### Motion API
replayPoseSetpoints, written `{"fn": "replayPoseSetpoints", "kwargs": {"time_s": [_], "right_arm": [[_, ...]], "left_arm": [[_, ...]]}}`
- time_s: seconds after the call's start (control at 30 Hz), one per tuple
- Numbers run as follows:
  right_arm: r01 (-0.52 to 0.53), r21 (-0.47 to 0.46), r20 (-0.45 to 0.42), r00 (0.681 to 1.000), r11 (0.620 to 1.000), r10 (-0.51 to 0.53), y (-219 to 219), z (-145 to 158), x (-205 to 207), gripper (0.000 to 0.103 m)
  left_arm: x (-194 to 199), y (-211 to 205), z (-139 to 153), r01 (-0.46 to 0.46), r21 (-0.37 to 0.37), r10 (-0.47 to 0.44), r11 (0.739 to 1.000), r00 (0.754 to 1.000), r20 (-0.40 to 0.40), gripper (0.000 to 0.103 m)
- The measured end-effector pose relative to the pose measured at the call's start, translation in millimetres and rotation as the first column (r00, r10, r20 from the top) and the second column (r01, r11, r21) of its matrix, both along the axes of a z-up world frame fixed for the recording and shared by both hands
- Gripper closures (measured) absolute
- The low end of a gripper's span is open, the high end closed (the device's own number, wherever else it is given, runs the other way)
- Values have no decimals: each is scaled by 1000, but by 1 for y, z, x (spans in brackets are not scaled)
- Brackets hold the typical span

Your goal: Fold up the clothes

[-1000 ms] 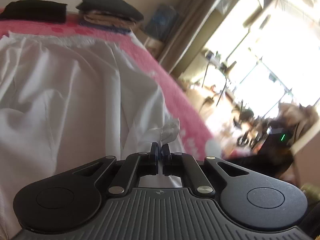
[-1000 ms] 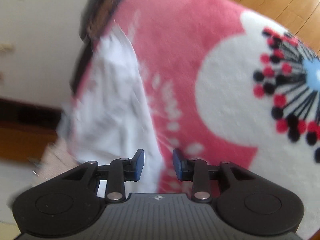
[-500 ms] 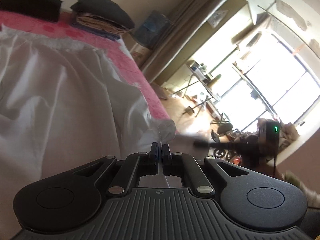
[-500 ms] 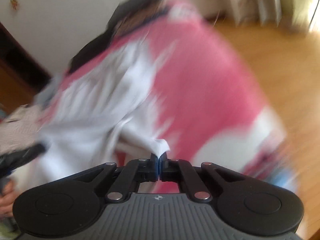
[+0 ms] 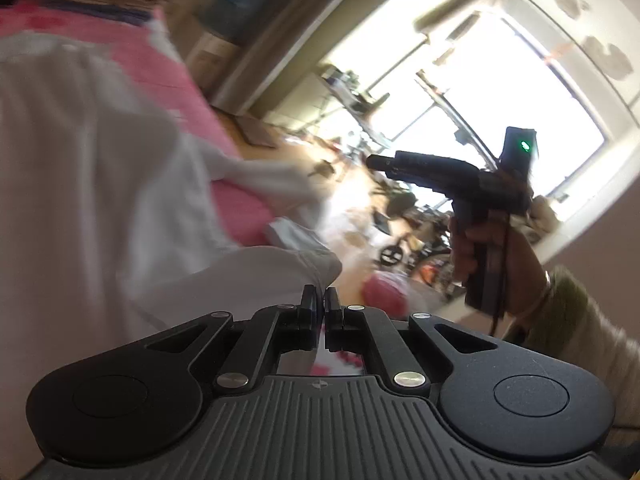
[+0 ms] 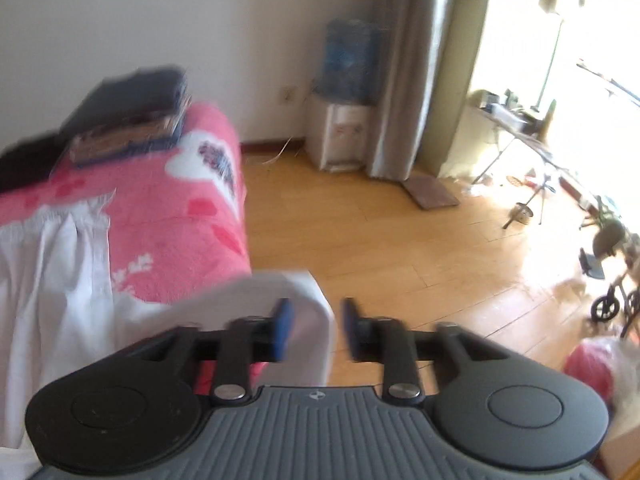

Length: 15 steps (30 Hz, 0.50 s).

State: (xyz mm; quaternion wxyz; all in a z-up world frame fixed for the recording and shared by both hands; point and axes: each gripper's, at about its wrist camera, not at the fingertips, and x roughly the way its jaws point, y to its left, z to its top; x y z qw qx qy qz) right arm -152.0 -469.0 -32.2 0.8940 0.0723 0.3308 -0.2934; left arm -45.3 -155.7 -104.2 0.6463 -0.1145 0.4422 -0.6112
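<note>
Left view: the left gripper (image 5: 320,304) is pinched tight on a corner of the white cloth (image 5: 92,168). The cloth looks soft, light and floppy, so corners should be best to grab. It lies on the pink bed (image 5: 176,72).

Right view: the right gripper (image 6: 315,322) is wide open, holding nothing. A cloth (image 6: 60,280) edge hangs between its fingers.

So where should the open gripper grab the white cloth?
Grab the white cloth at its loose corner, which hangs between the open right gripper. Come straight on from the floor side; that edge hangs free beyond the pink blanket.
</note>
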Motion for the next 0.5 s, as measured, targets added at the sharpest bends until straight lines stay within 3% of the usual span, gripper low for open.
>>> {"fn": "replayPoseSetpoints", "kwargs": {"time_s": [0.13,0.2,0.23,0.27,0.33,0.43,0.5], "right_arm": [[77,29,107,991,997,-79,-2,22,-84,62],[143,47,122,981,989,-148,-6,31,-137,61],[173,61,123,976,983,-180,-9,33,-160,61],[201,80,113,971,976,-209,-10,32,-181,61],[255,117,79,961,960,-265,-10,28,-222,61],[295,148,54,951,944,-306,-7,22,-264,61],[297,163,70,948,941,-311,-2,22,-277,61]], "left_arm": [[-10,-56,11,89,-55,-91,995,995,-36,102],[-18,-84,7,84,-57,-86,995,996,-38,101],[-21,-97,1,78,-36,-80,996,996,-40,93],[-24,-107,-7,80,-1,-80,997,995,-58,76],[-27,-115,-21,82,75,-73,994,991,-116,58],[-23,-95,-24,47,77,-35,996,988,-149,55],[-9,-70,-15,-23,50,31,998,985,-170,52]]}}
